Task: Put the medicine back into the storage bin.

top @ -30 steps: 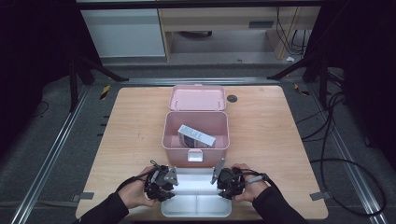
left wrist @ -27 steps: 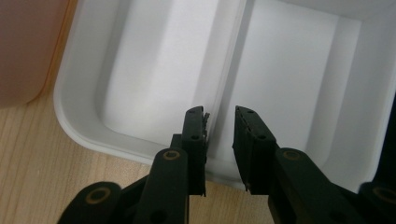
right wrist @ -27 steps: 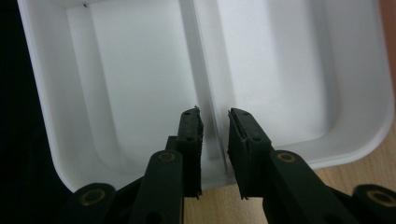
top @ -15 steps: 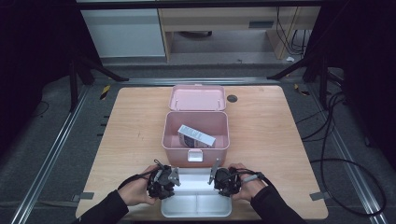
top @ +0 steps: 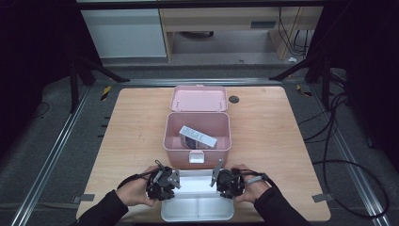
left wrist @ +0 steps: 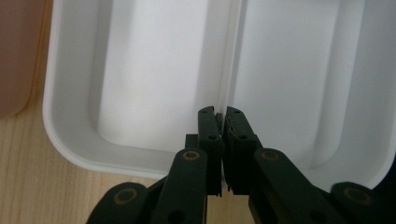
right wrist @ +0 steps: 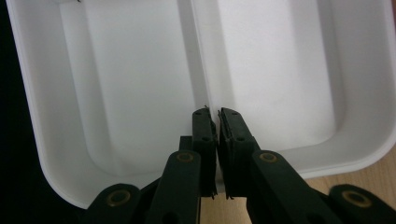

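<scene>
I see a white two-compartment plastic tray (top: 197,207) at the near edge of the light wooden tabletop (top: 131,136), just in front of an open pink plastic box (top: 196,137) with its lid (top: 198,99) tipped back. Inside the box a small white carton with dark print (top: 197,137) lies tilted.

My left claw (left wrist: 218,114) sits at the tray's left end, its jaws pressed nearly together over the tray's central dividing ridge (left wrist: 229,70); I cannot tell whether they actually pinch it. My right claw (right wrist: 214,114) is at the tray's right end, jaws likewise drawn almost closed at the same ridge, with grip unclear.

From above, each hand (top: 134,190) wraps its claw on either side of the tray, the right hand (top: 249,186) opposite the left.
</scene>
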A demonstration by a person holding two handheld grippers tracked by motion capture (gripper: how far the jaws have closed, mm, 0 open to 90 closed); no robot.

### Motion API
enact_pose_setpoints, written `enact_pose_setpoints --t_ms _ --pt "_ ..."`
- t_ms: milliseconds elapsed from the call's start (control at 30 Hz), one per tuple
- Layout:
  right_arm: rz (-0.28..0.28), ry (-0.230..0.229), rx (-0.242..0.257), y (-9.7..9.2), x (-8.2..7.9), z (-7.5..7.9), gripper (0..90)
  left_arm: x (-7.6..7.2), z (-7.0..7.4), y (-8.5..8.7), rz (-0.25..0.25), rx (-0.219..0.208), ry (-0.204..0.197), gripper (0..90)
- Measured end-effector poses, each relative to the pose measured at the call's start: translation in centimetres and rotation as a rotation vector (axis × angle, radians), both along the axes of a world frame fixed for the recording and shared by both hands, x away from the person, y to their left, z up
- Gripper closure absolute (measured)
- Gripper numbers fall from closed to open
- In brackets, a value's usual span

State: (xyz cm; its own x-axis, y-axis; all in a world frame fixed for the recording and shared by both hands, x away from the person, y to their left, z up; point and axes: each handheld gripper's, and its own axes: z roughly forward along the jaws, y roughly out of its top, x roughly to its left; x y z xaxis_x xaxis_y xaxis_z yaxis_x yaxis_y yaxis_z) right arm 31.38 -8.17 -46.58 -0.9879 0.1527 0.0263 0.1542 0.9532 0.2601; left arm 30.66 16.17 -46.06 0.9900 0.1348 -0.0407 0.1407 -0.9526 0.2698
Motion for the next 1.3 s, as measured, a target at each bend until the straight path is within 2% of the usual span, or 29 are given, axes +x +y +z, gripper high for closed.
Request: enact_pose_setpoints --t_ms 133,167,200,233,267,300,333,367,400,500,533,567,600,633,700,800,833,867,900,933,967,1000,1067,1133,1167,1200,1233,1267,1300 --pt "0.013 0.011 0.016 -0.3 -0.7 1.0 86.2 -0.5 1.0 0.1 -0.012 -0.015 0.010 86.5" --pt "0.024 0.017 0.025 -0.5 -1.2 1.7 86.7 -0.8 2.1 0.2 -0.012 -0.036 0.013 86.4" --pt "0.024 0.017 0.025 -0.5 -1.2 1.7 86.7 -0.8 2.1 0.2 -0.012 -0.036 0.013 86.4" --pt "0.022 0.022 0.037 -0.8 -1.5 2.7 86.9 -1.0 3.2 0.3 -0.022 -0.042 0.003 86.4" --pt "0.022 0.022 0.037 -0.8 -1.5 2.7 86.9 -1.0 3.2 0.3 -0.022 -0.042 0.003 86.4" --pt "0.024 0.006 0.050 -0.9 -1.7 3.6 87.0 -1.1 4.4 0.3 -0.024 -0.049 -0.016 86.4" --pt "0.024 0.006 0.050 -0.9 -1.7 3.6 87.0 -1.1 4.4 0.3 -0.024 -0.049 -0.016 86.4" --pt "0.033 -0.012 0.057 -1.0 -1.7 4.9 87.2 -1.0 5.6 0.3 -0.029 -0.041 -0.037 86.4" --pt "0.035 -0.020 0.060 -1.0 -1.6 5.4 87.3 -1.0 5.6 0.3 -0.029 -0.041 -0.037 86.4" --pt "0.043 -0.025 0.068 -1.2 -1.3 6.7 87.2 -0.9 7.7 0.1 -0.042 -0.034 -0.053 86.9" --pt "0.043 -0.025 0.068 -1.2 -1.3 6.7 87.2 -0.9 7.7 0.1 -0.042 -0.034 -0.053 87.1" --pt "0.047 -0.031 0.072 -1.3 -1.0 7.8 87.3 -0.6 8.7 0.0 -0.046 -0.030 -0.061 87.0" --pt "0.047 -0.031 0.072 -1.3 -1.0 7.8 87.3 -0.6 8.7 0.0 -0.046 -0.030 -0.061 87.1" --pt "0.047 -0.043 0.080 -1.4 -0.7 8.8 87.4 -0.2 9.7 -0.1 -0.047 -0.032 -0.073 87.1" --pt "0.047 -0.056 0.086 -1.6 -0.2 9.8 87.3 0.3 10.5 -0.1 -0.049 -0.036 -0.083 87.2" --pt "0.044 -0.073 0.087 -1.7 0.4 10.8 87.3 1.0 11.6 -0.1 -0.045 -0.042 -0.098 87.2" --pt "0.044 -0.082 0.098 -1.9 1.1 11.7 87.2 1.7 12.5 0.0 -0.046 -0.055 -0.108 87.1" --pt "0.044 -0.082 0.098 -1.9 1.1 11.7 87.2 1.7 12.5 0.0 -0.046 -0.055 -0.108 87.1" --pt "0.043 -0.085 0.114 -2.0 1.7 12.4 87.3 2.5 13.1 0.2 -0.042 -0.062 -0.111 87.1" --pt "0.043 -0.085 0.114 -2.0 1.7 12.4 87.3 2.5 13.1 0.2 -0.042 -0.062 -0.111 87.0" --pt "0.046 -0.099 0.135 -2.2 2.7 13.3 87.2 3.3 13.8 0.3 -0.043 -0.068 -0.121 87.1" --pt "0.045 -0.106 0.137 -2.2 3.0 13.5 87.2 3.3 13.8 0.3 -0.043 -0.068 -0.121 87.2" --pt "0.042 -0.123 0.136 -2.1 4.0 14.1 87.0 4.8 14.6 0.6 -0.049 -0.080 -0.133 87.4" --pt "0.043 -0.128 0.139 -2.1 4.5 14.3 87.0 5.2 14.7 0.6 -0.055 -0.082 -0.140 87.4" --pt "0.041 -0.139 0.144 -2.1 5.4 14.6 87.1 6.4 15.1 0.8 -0.050 -0.091 -0.144 87.3" --pt "0.041 -0.139 0.144 -2.1 5.4 14.6 87.1 6.4 15.1 0.8 -0.050 -0.091 -0.144 87.2" --pt "0.040 -0.148 0.150 -2.1 6.3 14.8 87.2 7.4 15.4 0.8 -0.051 -0.092 -0.149 87.1" --pt "0.040 -0.148 0.150 -2.1 6.3 14.8 87.2 7.4 15.4 0.8 -0.051 -0.092 -0.149 87.0" --pt "0.036 -0.155 0.154 -2.1 7.2 15.0 87.2 8.3 15.6 0.9 -0.051 -0.094 -0.152 87.0"
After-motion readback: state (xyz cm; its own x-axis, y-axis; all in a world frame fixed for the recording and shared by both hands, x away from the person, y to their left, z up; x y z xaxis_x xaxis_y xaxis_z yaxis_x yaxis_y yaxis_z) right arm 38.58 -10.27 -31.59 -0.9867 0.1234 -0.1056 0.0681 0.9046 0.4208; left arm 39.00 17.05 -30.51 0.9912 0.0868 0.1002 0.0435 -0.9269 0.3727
